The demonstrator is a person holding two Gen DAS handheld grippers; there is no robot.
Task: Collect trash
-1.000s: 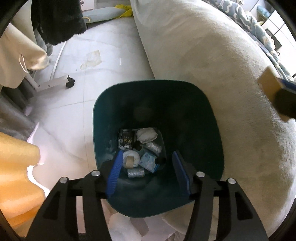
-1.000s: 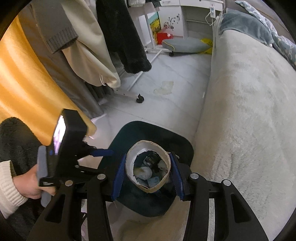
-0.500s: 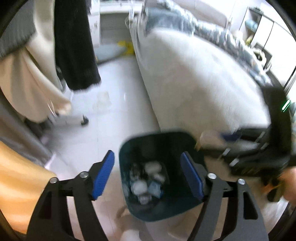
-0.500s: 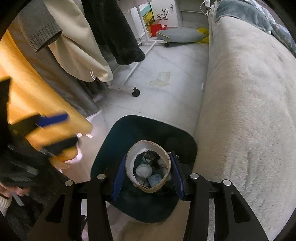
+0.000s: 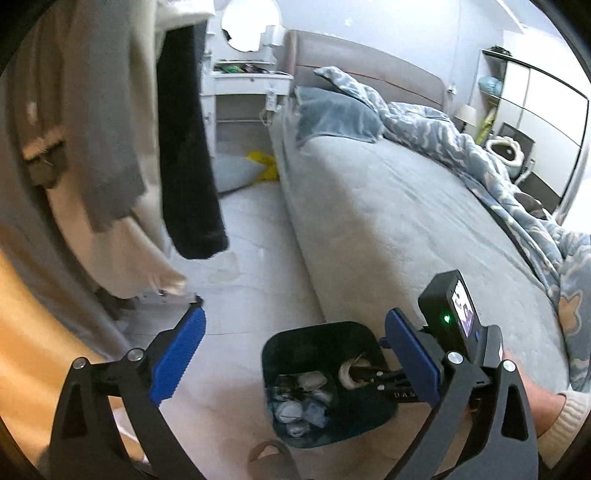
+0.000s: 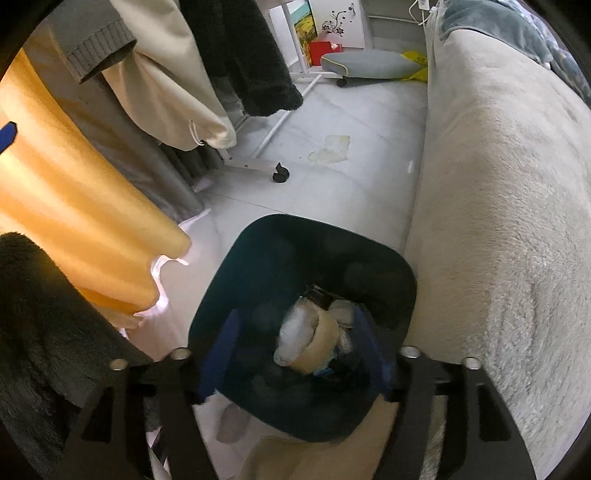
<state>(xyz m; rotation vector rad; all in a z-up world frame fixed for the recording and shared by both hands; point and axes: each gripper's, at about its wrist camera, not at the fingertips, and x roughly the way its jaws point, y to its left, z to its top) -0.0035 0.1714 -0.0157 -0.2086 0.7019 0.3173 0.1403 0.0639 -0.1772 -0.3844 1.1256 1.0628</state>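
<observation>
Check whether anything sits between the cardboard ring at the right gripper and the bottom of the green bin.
Nothing visible blocks it. The cardboard ring is loose between the open right gripper fingers, over the bin mouth; below lies only earlier trash.

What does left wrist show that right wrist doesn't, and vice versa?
Left wrist only: the headboard, the round mirror, the blue patterned duvet, and the right gripper seen from outside, reaching over the bin. Right wrist only: the cardboard tape roll tilted in mid-air between open fingers, a stain on the floor tiles, the rack's caster. Both: the dark teal trash bin with trash inside, the grey bed, hanging clothes.
</observation>
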